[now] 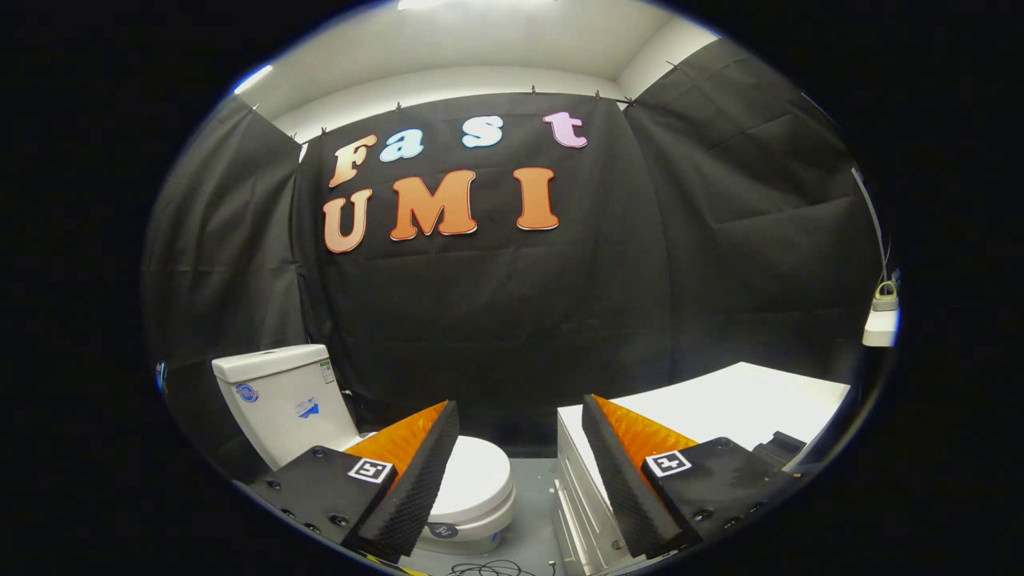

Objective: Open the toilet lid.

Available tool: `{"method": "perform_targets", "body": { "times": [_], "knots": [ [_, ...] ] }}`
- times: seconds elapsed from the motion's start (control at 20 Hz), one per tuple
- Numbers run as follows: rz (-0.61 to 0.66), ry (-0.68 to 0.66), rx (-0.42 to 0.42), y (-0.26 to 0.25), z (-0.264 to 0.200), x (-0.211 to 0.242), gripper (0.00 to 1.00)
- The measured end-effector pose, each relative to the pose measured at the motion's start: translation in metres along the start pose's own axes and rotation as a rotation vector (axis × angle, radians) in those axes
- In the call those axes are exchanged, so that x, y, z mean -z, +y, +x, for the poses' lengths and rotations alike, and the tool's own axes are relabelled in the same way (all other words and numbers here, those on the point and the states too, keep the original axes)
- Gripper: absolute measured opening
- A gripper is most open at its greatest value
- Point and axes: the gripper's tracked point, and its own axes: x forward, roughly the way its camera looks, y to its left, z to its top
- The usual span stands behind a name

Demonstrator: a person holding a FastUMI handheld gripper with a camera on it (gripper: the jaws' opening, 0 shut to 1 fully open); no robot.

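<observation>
The gripper is hanging spread wide, its fingers gripping nothing and touching nothing. Just beyond the left finger, the toilet lid is lying shut and flat on the bowl, with the tank rising behind it. It is looking rigid, smooth, probably slippery and fairly light; hooking under its front rim seems best.

toilet lid: glossy white | fingers: matt, ribbed black pads
</observation>
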Motion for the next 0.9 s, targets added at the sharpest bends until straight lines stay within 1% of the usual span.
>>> {"method": "perform_targets", "body": {
  "times": [0.35,0.45,0.55,0.65,0.8,0.9],
  "knots": [
    [-0.005,-0.011,-0.006,0.0,-0.001,-0.002,0.99],
    [0.011,-0.069,-0.004,0.001,-0.005,-0.018,0.99],
    [0.038,-0.145,-0.006,0.002,-0.012,-0.043,0.99],
    [0.05,-0.178,0.012,-0.002,-0.014,-0.049,0.98],
    [0.08,-0.132,0.033,-0.004,-0.009,-0.033,0.98],
    [0.111,-0.062,0.019,0.008,0.001,-0.014,0.98]
  ]
}}
